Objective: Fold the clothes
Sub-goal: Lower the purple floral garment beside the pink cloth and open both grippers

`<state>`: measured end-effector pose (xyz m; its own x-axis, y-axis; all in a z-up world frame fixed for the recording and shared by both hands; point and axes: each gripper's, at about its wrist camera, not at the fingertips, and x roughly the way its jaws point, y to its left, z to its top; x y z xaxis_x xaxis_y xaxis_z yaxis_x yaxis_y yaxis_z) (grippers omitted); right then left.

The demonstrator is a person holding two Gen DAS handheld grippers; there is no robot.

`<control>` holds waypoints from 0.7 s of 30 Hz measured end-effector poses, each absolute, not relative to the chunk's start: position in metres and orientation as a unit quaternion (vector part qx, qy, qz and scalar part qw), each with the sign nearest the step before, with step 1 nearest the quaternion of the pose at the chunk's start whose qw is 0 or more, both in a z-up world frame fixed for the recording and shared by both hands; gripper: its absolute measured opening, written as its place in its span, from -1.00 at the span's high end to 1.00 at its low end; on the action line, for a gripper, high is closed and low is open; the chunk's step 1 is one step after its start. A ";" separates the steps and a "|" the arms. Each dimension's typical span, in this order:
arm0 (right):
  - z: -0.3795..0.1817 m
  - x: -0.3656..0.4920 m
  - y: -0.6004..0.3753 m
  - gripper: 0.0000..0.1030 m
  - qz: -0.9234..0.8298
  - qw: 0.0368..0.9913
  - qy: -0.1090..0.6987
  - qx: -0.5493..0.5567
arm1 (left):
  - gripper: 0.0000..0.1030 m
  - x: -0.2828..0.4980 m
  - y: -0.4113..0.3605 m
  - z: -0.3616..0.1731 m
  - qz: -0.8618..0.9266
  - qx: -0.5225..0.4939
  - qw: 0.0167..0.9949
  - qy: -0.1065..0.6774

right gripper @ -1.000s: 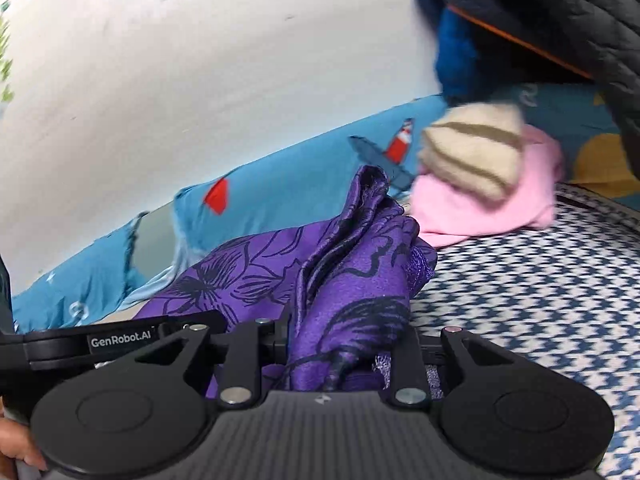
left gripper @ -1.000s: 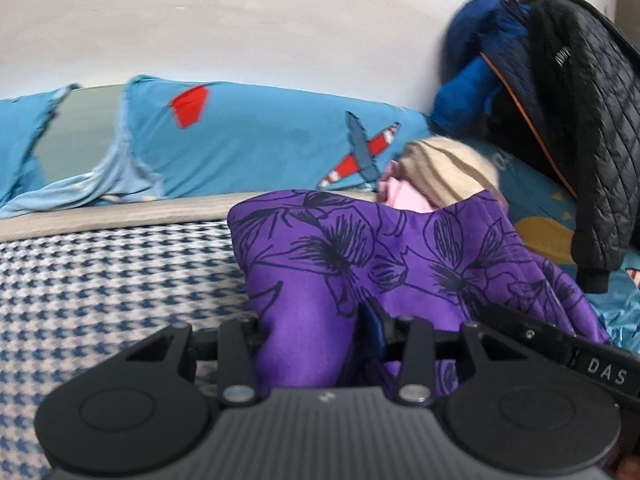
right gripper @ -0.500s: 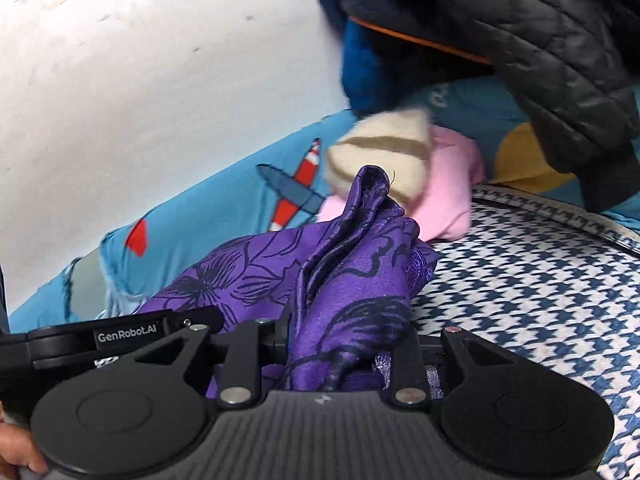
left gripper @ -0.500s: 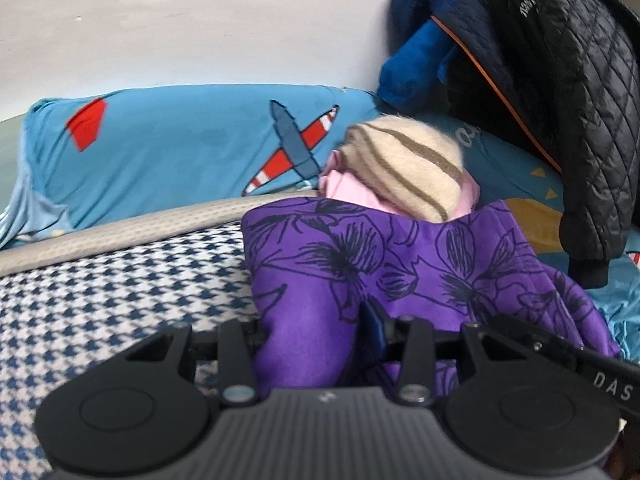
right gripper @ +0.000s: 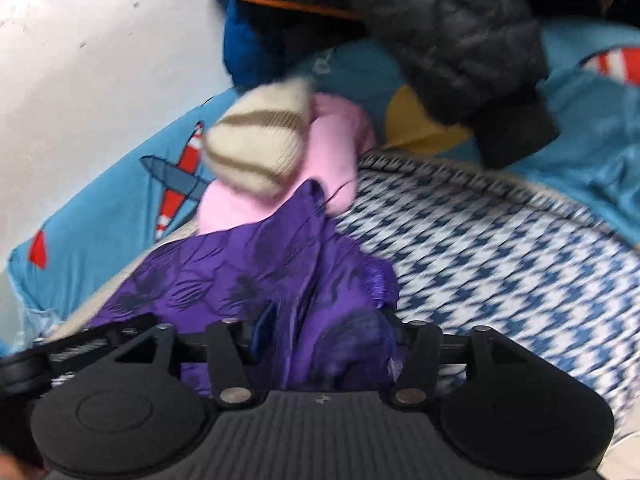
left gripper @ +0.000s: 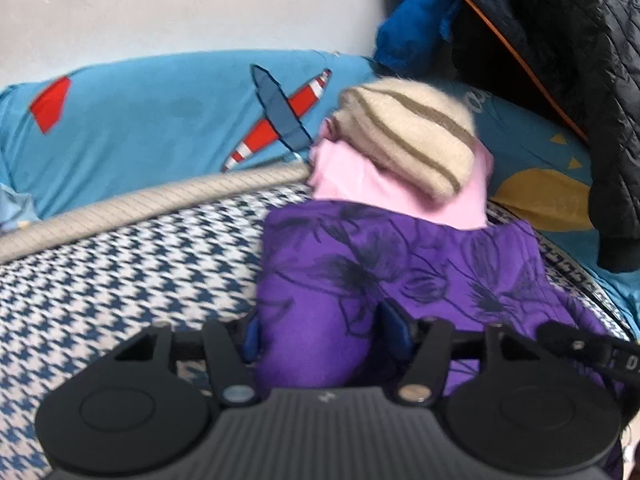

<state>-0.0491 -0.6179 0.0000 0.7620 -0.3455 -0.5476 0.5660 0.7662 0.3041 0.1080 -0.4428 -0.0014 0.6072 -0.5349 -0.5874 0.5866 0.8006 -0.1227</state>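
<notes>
A folded purple garment with dark flower print (left gripper: 400, 264) lies on the houndstooth cover (left gripper: 120, 280), its far edge against a folded pink garment (left gripper: 400, 196) topped by a cream striped knit (left gripper: 408, 140). My left gripper (left gripper: 322, 330) straddles the purple fold's left end; its jaws are opening and the cloth bulges loosely between the blue pads. In the right wrist view the purple garment (right gripper: 240, 276) bunches between my right gripper's (right gripper: 325, 326) jaws, which are also opening. The pink garment (right gripper: 336, 148) and the cream knit (right gripper: 260, 148) sit just beyond.
A blue pillow with a plane print (left gripper: 160, 120) lines the white wall behind the cover. A black quilted jacket (left gripper: 580, 80) and a blue jacket (left gripper: 416, 32) are heaped at the right; the black jacket's sleeve (right gripper: 512, 128) hangs near the cover's edge.
Both grippers carried the purple garment forward and down to the pink and cream stack. Both pairs of jaws have spread apart from a tight pinch, and the cloth has slackened.
</notes>
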 end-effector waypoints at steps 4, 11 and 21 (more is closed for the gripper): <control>0.006 -0.054 -0.623 -0.05 -0.304 0.903 0.228 0.199 | -0.46 0.116 -0.421 0.012 -0.294 0.016 0.905 0.306; 0.021 -0.068 -0.615 -0.05 -0.268 0.927 0.167 0.205 | -0.47 0.112 -0.393 0.018 -0.290 0.011 0.906 0.308; -0.004 -0.035 -0.598 0.13 -0.222 0.921 0.266 0.179 | -0.65 0.109 -0.395 -0.020 -0.263 0.035 0.904 0.336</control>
<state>-0.0352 -0.5981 -0.0038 0.7598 -0.3142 -0.5691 0.5046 0.8371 0.2114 0.1090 -0.3951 -0.0196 0.6361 -0.4517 -0.6255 0.4990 0.8592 -0.1129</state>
